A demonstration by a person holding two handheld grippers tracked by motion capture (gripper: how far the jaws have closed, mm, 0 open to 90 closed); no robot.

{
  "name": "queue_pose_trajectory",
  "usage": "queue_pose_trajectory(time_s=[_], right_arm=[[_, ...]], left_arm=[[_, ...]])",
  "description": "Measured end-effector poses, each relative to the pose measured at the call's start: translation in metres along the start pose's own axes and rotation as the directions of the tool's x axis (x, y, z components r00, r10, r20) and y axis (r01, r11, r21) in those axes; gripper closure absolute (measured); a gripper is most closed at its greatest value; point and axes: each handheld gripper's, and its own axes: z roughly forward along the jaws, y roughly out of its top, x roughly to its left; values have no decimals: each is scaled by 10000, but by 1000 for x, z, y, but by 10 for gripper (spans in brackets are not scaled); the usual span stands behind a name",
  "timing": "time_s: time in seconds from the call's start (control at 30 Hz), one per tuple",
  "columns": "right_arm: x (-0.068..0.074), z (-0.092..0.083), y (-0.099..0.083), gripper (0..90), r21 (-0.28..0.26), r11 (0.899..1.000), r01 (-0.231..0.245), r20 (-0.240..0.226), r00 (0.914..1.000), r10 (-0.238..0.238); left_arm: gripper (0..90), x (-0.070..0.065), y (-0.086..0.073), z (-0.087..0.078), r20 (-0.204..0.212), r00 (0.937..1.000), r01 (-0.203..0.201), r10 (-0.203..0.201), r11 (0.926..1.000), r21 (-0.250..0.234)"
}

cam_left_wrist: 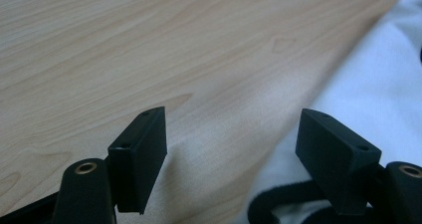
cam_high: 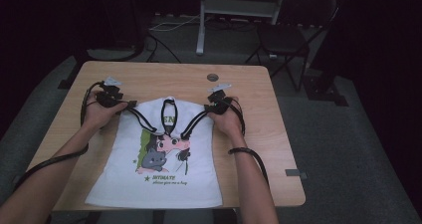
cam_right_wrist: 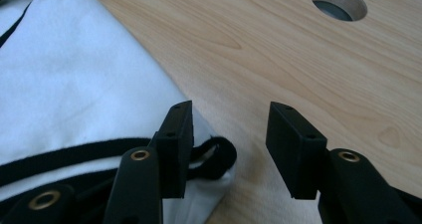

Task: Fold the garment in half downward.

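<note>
A white sleeveless top (cam_high: 159, 184) with black trim and a cartoon print lies flat on the wooden table (cam_high: 249, 84), its hem toward the near edge. My left gripper (cam_high: 121, 104) rests at the top's left shoulder, my right gripper (cam_high: 211, 103) at its right shoulder. In the left gripper view the left gripper (cam_left_wrist: 234, 129) stands open over bare wood (cam_left_wrist: 149, 45), with the white cloth (cam_left_wrist: 378, 99) and a black strap loop (cam_left_wrist: 278, 204) by one jaw. In the right gripper view the right gripper (cam_right_wrist: 231, 119) is open, the top's black-trimmed corner (cam_right_wrist: 214, 157) lying beside one jaw.
A round cable hole (cam_high: 213, 77) (cam_right_wrist: 339, 2) is set in the table beyond the top. Behind the table stand a dark folding chair (cam_high: 288, 35) and a white frame leg (cam_high: 201, 25) on grey carpet. Bare wood lies to both sides of the top.
</note>
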Motion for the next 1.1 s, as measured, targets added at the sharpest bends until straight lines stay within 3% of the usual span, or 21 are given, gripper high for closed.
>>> queue_pose_trajectory(time_s=[0.07, 0.6, 0.8, 0.87, 1.1], right_arm=[[2, -4, -3, 518, 42, 10000, 6, -43, 10000, -5], [4, -13, -10, 498, 345, 9993, -173, -342, 9992, 185], [5, -13, -11, 624, 282, 9993, -256, -625, 9977, 273], [4, -13, -12, 672, 314, 9982, -507, -897, 9945, 533], [2, -13, -13, 752, 226, 9969, -754, -1177, 9900, 776]], left_arm=[[343, -1, -2, 0, 114, 9999, -23, 23, 10000, -6], [346, -7, -3, -4, 441, 9988, -229, 222, 9996, 155], [346, -6, -5, -5, 607, 9982, -43, 27, 9996, 270], [347, -6, -6, -6, 660, 9978, 34, -54, 9995, 304], [363, -4, -9, -12, 1058, 9943, 52, -94, 9992, 407]])
